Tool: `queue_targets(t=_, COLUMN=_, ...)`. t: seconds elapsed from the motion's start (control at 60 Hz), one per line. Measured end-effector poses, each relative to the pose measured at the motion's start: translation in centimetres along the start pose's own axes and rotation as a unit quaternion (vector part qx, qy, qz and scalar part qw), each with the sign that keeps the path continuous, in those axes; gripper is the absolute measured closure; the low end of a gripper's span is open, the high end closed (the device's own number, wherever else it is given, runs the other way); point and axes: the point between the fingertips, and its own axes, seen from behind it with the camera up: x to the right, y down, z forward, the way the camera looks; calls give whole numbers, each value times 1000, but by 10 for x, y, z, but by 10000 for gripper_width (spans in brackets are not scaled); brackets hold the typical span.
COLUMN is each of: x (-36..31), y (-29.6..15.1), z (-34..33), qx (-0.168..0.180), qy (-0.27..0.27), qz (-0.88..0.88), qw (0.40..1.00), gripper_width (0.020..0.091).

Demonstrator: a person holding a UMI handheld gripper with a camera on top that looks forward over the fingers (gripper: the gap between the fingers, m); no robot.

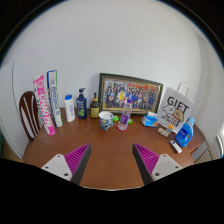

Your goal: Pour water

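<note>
Gripper (110, 160) hung open and empty over the brown wooden tabletop's (105, 150) near edge; reaching the crowded back-edge bottles (81, 105) risked toppling neighbours.

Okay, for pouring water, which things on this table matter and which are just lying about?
For the job: white mug, small bottle beside it, open fingers short of both.

Lying about: framed photo, white bottle, dark bottles, upright books, blue bottle.

Counter (100, 150) ahead of the claw (112, 160) looked like smooth reddish-brown wood with a faint sheen. Claw stood open, pads (78, 157) matt ribbed magenta. Beyond it: glossy framed picture (130, 97), printed card boxes (45, 100), plastic-looking bottle (69, 107), blue bottle (184, 130).
</note>
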Motion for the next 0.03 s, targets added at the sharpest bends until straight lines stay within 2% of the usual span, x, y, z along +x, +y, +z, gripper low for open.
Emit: queue_targets(t=0.033, x=-1, y=-2, z=0, qx=1, qy=1, qz=-1, qw=1000, gripper_width=252)
